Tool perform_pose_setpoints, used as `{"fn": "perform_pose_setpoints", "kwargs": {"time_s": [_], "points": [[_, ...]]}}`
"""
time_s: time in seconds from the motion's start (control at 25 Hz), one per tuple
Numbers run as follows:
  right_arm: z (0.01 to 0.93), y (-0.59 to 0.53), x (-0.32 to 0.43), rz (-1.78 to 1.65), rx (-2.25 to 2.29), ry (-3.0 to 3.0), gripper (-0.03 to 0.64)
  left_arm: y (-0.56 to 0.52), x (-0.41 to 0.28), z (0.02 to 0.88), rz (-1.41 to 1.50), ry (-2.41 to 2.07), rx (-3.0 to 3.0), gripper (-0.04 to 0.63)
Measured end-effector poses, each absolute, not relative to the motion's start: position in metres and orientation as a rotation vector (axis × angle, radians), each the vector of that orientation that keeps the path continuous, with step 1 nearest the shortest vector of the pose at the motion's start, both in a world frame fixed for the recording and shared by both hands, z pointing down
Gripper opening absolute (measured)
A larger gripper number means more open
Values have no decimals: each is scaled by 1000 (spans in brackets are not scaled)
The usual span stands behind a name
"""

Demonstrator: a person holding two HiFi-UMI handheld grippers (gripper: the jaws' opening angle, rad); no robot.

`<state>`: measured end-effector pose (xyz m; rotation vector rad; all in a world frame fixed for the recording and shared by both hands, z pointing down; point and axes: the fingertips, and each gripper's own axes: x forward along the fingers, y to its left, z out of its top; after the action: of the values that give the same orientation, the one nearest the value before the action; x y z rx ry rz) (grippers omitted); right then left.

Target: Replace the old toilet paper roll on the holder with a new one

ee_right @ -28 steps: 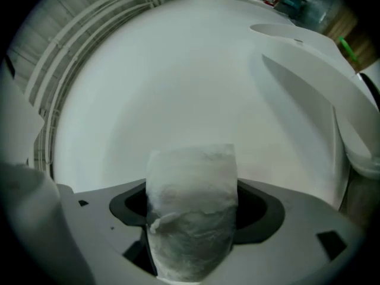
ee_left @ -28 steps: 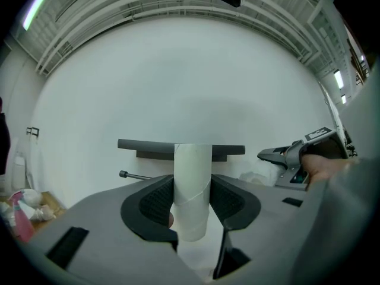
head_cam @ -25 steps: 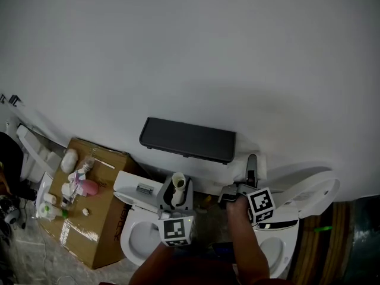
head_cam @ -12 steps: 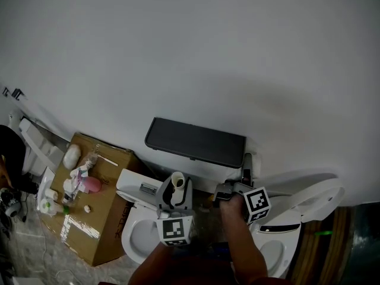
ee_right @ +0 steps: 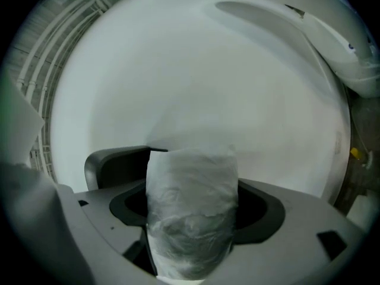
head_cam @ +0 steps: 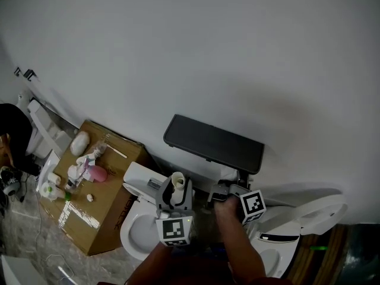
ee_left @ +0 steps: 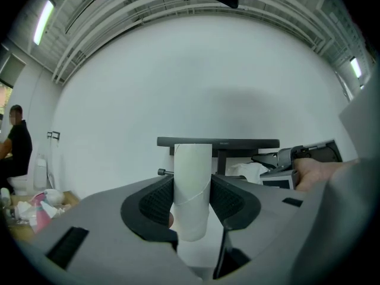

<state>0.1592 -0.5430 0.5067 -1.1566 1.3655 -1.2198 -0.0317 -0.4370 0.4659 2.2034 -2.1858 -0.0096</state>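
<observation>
My left gripper (head_cam: 176, 190) is shut on the old roll, a bare cardboard tube (ee_left: 192, 177) standing upright between its pads. It hangs below the left half of the dark grey holder (head_cam: 214, 142) on the white wall. My right gripper (ee_right: 191, 221) is shut on the new toilet paper roll (ee_right: 190, 189), white and wrapped in clear plastic. In the head view the right gripper (head_cam: 222, 190) sits just under the holder's right end. The left gripper view shows the holder (ee_left: 218, 142) straight ahead, with a thin bar (ee_left: 161, 172) sticking out at its left.
A cardboard box (head_cam: 110, 209) with toiletries on top stands at the left. A white toilet (head_cam: 138, 233) is below the left gripper; another toilet with a raised lid (head_cam: 309, 209) is at the right. A person (ee_left: 15, 144) stands far left.
Both grippers have shifted left along the wall relative to the holder; the right one now sits under the holder's right end. Both still hold their rolls.
</observation>
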Motion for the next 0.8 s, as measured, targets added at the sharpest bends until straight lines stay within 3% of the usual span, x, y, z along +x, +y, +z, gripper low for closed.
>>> {"fn": "perform_pose_setpoints", "kwargs": {"time_s": [0.8], "points": [[509,-534,114,-1253,-1018,1516,379,-420,-58,470,2,-2261,2114,189]]}}
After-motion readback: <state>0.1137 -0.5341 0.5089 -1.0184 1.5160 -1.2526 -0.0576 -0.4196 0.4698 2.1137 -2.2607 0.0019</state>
